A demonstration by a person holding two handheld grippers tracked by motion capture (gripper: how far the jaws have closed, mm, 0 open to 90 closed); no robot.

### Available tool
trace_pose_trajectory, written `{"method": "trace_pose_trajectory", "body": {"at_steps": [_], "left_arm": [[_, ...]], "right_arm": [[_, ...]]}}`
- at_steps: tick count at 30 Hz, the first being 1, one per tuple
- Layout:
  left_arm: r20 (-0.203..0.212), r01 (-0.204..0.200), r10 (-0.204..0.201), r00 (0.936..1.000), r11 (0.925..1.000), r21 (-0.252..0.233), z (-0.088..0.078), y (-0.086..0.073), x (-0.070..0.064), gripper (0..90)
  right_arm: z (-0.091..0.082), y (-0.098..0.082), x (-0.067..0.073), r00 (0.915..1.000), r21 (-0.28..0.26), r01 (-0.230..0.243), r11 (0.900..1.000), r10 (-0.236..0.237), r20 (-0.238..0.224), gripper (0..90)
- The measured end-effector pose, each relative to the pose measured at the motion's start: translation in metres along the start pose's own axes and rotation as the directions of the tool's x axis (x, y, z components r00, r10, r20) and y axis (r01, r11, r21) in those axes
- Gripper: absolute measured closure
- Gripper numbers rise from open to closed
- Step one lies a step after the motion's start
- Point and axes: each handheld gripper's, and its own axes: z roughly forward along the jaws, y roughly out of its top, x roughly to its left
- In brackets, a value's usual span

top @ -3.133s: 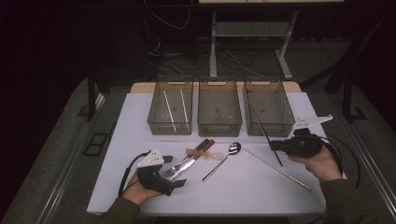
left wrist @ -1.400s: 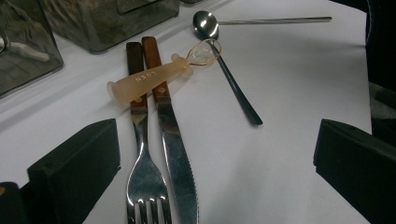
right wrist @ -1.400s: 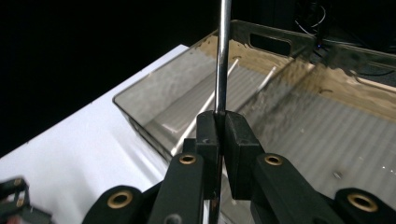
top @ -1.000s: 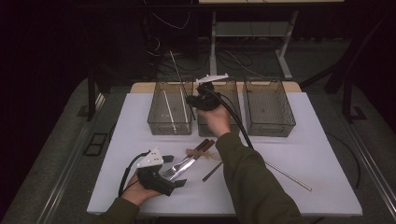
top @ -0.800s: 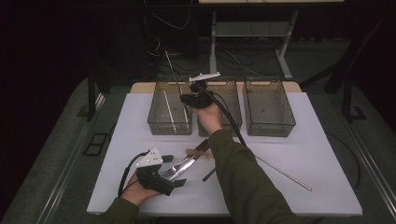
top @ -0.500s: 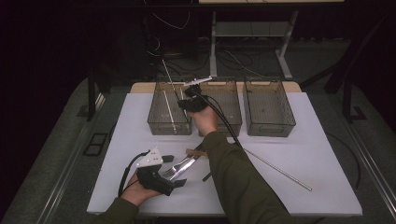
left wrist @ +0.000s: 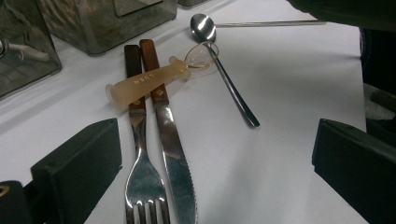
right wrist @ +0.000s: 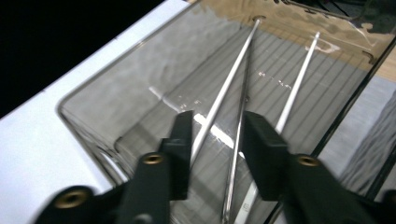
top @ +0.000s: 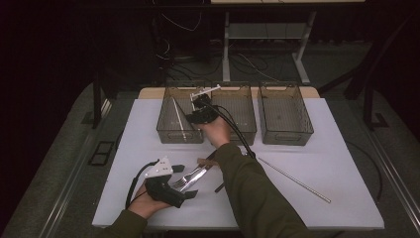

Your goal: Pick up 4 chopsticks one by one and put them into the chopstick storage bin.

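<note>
Left bin (top: 168, 130): right gripper (right wrist: 217, 140), jaws just parting (steel rod (right wrist: 219, 105) loose between), should lift straight clear, avoiding snags.

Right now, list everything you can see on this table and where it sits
bins: three, clear grey, row at the table's far edge
metal rods: about three, silver, in the left bin
rod: one, silver, on the table at right
fork: one, wood handle, beside the knife
knife: one, wood handle
syringe: one, yellowish, across both handles
spoon: one, silver
left gripper: open, over the fork
right gripper: jaws just opening, over the left bin
</note>
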Motion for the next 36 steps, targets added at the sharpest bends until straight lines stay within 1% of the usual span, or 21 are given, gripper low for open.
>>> {"method": "trace_pose_trajectory", "body": {"at_steps": [2,4,6,8,10,12,13,14,16,17,18,19,21,23,25,27,28,29,32,36], "left_arm": [[-0.001,-0.001,0.001,1.0,1.0,0.003,0.0,0.0,0.0,0.2],[0.001,0.004,-0.004,1.0,1.0,0.001,0.0,0.0,0.0,0.2],[0.001,-0.001,0.001,1.0,1.0,-0.003,0.0,0.0,0.0,0.2],[0.001,0.004,-0.004,1.0,1.0,-0.002,0.0,0.0,0.0,0.2],[0.0,0.005,-0.005,1.0,1.0,-0.001,0.001,0.0,0.0,0.2],[-0.001,0.004,-0.004,1.0,1.0,0.004,0.001,0.0,-0.001,0.2],[-0.001,0.002,-0.002,1.0,1.0,0.004,0.001,0.0,-0.001,0.2],[0.0,0.0,0.0,1.0,1.0,0.005,0.002,0.0,-0.001,0.2],[-0.006,-0.003,0.003,1.0,0.9999,0.012,0.002,0.0,-0.001,0.3],[-0.005,-0.002,0.002,1.0,0.9999,0.01,0.002,-0.001,-0.001,0.3],[-0.007,0.009,-0.009,0.9999,0.9999,0.008,0.002,-0.001,-0.001,0.3],[-0.005,0.015,-0.015,0.9999,0.9999,0.008,0.002,-0.001,-0.001,0.3],[-0.005,0.014,-0.014,0.9999,0.9998,0.01,0.003,-0.001,-0.001,0.3],[-0.006,0.016,-0.016,0.9999,0.9998,0.01,0.003,-0.001,-0.001,0.3],[-0.007,0.015,-0.015,0.9999,0.9998,0.015,0.003,-0.001,-0.002,0.2],[-0.006,0.016,-0.016,0.9998,0.9998,0.01,0.004,-0.002,-0.002,0.3],[-0.007,0.019,-0.019,0.9998,0.9998,0.006,0.004,-0.002,-0.002,0.3],[-0.006,0.014,-0.013,0.9999,0.9998,0.013,0.004,-0.001,-0.002,0.2],[-0.003,0.007,-0.007,1.0,0.9998,0.02,0.004,-0.002,-0.001,0.2],[-0.004,0.007,-0.007,1.0,0.9997,0.023,0.005,-0.002,-0.002,0.2]], "right_arm": [[-0.004,0.001,0.0,0.9993,-0.002,-0.001,1.0,0.001,-0.038,51.6],[-0.01,0.001,0.001,0.9972,-0.001,0.008,1.0,-0.008,-0.075,48.8],[-0.019,-0.001,0.002,0.9941,-0.005,0.035,0.999,-0.035,-0.102,46.6],[-0.029,-0.004,0.002,0.9898,-0.009,0.056,0.998,-0.057,-0.131,43.9],[-0.039,-0.008,0.0,0.9852,-0.016,0.083,0.996,-0.085,-0.149,42.0],[-0.05,-0.013,-0.002,0.9824,-0.026,0.109,0.994,-0.112,-0.15,40.3],[-0.055,-0.016,-0.004,0.981,-0.025,0.111,0.993,-0.114,-0.157,40.2],[-0.06,-0.019,-0.006,0.9804,-0.029,0.11,0.994,-0.113,-0.161,39.0],[-0.072,-0.026,-0.012,0.9817,-0.044,0.11,0.993,-0.115,-0.152,34.9],[-0.077,-0.029,-0.014,0.9825,-0.052,0.107,0.993,-0.113,-0.148,33.9],[-0.083,-0.033,-0.017,0.9831,-0.063,0.1,0.993,-0.108,-0.147,33.2],[-0.088,-0.037,-0.02,0.9824,-0.065,0.099,0.993,-0.108,-0.152,32.8],[-0.099,-0.044,-0.026,0.982,-0.069,0.1,0.993,-0.11,-0.154,29.7],[-0.109,-0.051,-0.03,0.9823,-0.066,0.105,0.992,-0.114,-0.149,29.5],[-0.119,-0.057,-0.034,0.9809,-0.059,0.104,0.993,-0.112,-0.159,29.0],[-0.127,-0.064,-0.039,0.9785,-0.06,0.11,0.992,-0.119,-0.168,27.5],[-0.131,-0.068,-0.041,0.9789,-0.059,0.114,0.992,-0.122,-0.164,27.3],[-0.135,-0.071,-0.044,0.9774,-0.064,0.129,0.99,-0.138,-0.16,26.9],[-0.148,-0.082,-0.05,0.9779,-0.047,0.129,0.991,-0.134,-0.16,25.5],[-0.163,-0.097,-0.059,0.9818,-0.035,0.14,0.989,-0.144,-0.124,25.2]]}}
